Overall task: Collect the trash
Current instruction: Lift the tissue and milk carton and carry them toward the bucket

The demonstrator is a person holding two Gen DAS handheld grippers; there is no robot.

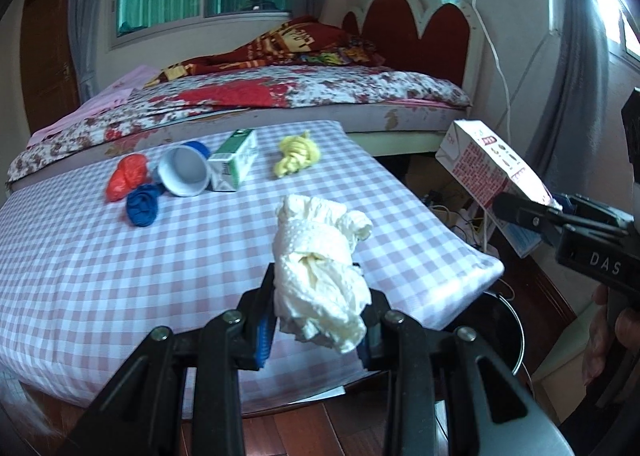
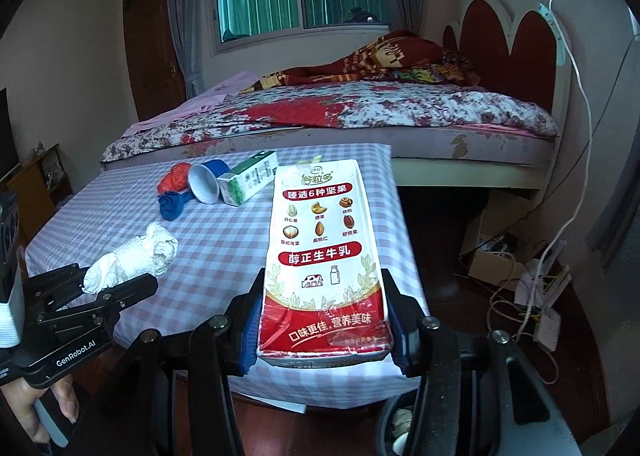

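Bed [image 2: 360,111] fills the back of the room; in front of it, the checked surface [image 1: 120,256] carries the loose trash

Bin: a dark round rim [image 1: 516,332] shows low beside the surface's near corner, something pale already inside in the right wrist view

Right hand-held gripper [image 2: 324,340] pinches the base of a red-and-white milk carton [image 2: 324,248], held up over the near edge. Left hand-held gripper [image 1: 316,320] pinches a crumpled white tissue wad [image 1: 320,268], also lifted clear of the cloth

Risks, as I judge them:
- both loads are heading for one bin mouth; the two grippers could knock each other, and the long carton could catch the rim
- the carton is gripped only at one end, so it may pivot and slip
- the tissue is soft and bulges past the pads; a loose fold could pull free short of the bin

Count left on the surface: one green-and-white small carton [image 1: 234,161], one white-and-blue cup on its side [image 1: 184,171], one yellow wad [image 1: 296,155], one red wad [image 1: 128,175], one blue wad [image 1: 142,205]. Five lying, two in hand
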